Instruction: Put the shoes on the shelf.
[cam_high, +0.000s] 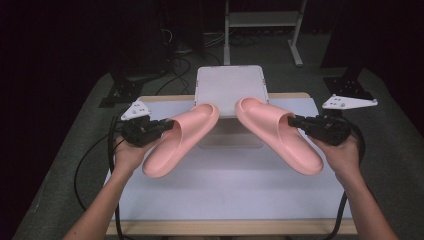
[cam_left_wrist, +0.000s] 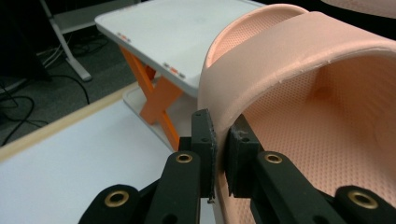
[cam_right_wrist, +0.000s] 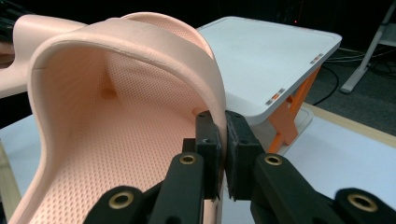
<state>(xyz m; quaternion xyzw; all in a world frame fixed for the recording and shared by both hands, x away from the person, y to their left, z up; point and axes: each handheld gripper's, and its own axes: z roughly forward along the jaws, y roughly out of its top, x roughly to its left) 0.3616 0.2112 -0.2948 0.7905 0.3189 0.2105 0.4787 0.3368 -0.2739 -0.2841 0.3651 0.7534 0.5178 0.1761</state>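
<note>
Two pink foam slides are held in the air over the white table top (cam_high: 225, 190). The left slide (cam_high: 181, 139) hangs with its toe toward the raised stand; my left gripper (cam_high: 162, 126) is shut on the outer edge of its strap, and in the left gripper view the strap edge (cam_left_wrist: 243, 88) sits pinched at my gripper (cam_left_wrist: 221, 154). The right slide (cam_high: 277, 134) mirrors it, with my right gripper (cam_high: 295, 121) shut on its strap side. In the right gripper view the strap wall (cam_right_wrist: 205, 79) is clamped at my gripper (cam_right_wrist: 223, 149).
A white rectangular stand (cam_high: 231, 90) with orange crossed legs (cam_left_wrist: 156, 95) stands at the table's far middle, just beyond both slide toes. Cables trail off the table's left side (cam_high: 95, 155). A metal frame (cam_high: 262, 22) stands on the dark floor behind.
</note>
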